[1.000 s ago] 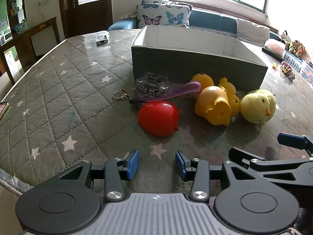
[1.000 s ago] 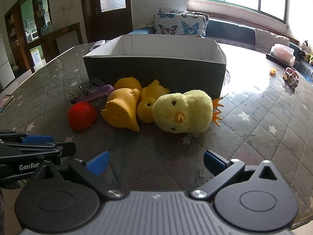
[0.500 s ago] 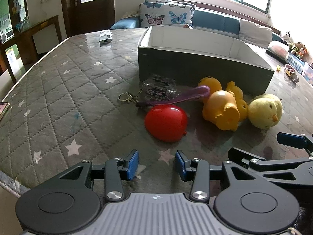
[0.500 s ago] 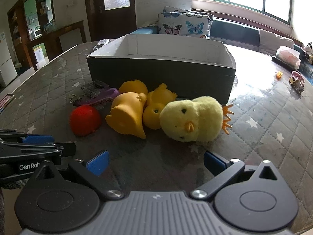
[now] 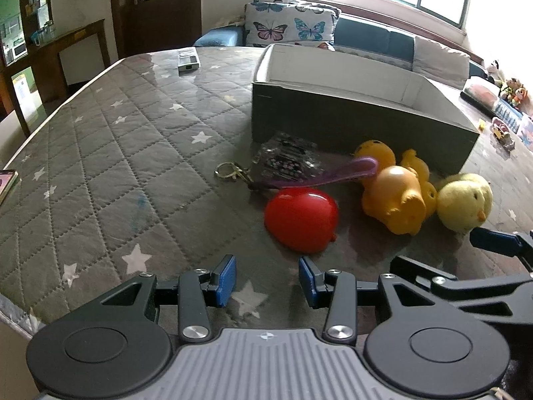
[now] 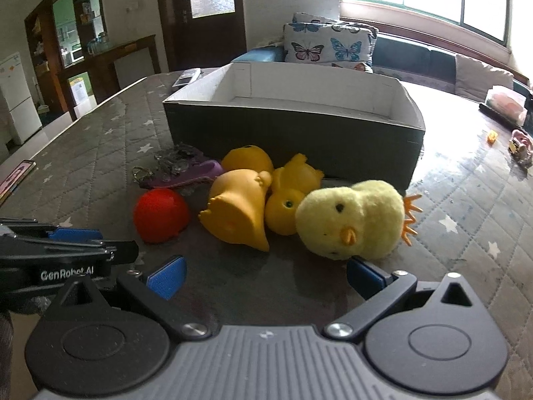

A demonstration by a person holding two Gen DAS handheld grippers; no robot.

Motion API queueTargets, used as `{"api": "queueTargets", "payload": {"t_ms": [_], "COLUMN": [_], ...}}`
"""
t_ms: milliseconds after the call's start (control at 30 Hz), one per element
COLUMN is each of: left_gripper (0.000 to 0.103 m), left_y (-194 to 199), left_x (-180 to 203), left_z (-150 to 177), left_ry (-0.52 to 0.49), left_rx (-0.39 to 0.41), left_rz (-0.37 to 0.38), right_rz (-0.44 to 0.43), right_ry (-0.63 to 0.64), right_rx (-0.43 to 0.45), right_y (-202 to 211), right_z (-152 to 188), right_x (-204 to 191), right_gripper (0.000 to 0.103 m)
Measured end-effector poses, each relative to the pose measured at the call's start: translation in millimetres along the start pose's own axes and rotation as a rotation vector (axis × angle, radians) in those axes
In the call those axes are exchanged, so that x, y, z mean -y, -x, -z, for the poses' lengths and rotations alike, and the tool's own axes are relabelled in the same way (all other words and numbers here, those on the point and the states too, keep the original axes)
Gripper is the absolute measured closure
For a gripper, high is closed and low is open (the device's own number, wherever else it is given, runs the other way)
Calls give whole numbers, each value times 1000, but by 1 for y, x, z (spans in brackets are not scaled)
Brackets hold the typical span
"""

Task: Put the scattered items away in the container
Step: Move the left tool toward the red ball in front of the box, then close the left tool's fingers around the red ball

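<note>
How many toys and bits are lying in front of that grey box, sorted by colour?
Red: 1, a round red rubber toy.
Orange-yellow rubber: 3, a pig-shaped toy, a rounded one behind it, and a duck.
Pale yellow: 1, a plush chick.
Purple and clear: 1, a keychain pouch with purple strap.
Total: 6, none yet inside the grey cardboard box.

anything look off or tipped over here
Yes: the toys lie outside the box, heaped against its front wall. The plush chick and orange duck are toppled on their sides.
</note>
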State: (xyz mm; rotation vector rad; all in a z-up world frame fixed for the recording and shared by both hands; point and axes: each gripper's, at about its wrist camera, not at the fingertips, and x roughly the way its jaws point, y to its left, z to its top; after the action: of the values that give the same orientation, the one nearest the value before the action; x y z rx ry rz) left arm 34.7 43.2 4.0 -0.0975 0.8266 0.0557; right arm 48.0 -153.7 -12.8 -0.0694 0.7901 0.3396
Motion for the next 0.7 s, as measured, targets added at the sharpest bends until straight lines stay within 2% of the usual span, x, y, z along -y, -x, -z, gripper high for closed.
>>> {"api": "queueTargets", "payload": {"t_ms": [367, 433, 700], "left_gripper": [59, 59, 59], "left_y": [2, 1, -3], "left_x": [-16, -16, -15], "left_z": [-17, -20, -29], "left_ry": [24, 21, 10], "left_rx": [27, 25, 11], "left_rz": [-9, -5, 6], "right_rz": [-108, -132, -191], "right_ry": [59, 79, 120], "right_rx": [-4, -5, 1], "right_y": [-1, 0, -4], "right_z": [-2, -3, -10], "right_x": [-17, -22, -36], "right_gripper": [3, 9, 11]}}
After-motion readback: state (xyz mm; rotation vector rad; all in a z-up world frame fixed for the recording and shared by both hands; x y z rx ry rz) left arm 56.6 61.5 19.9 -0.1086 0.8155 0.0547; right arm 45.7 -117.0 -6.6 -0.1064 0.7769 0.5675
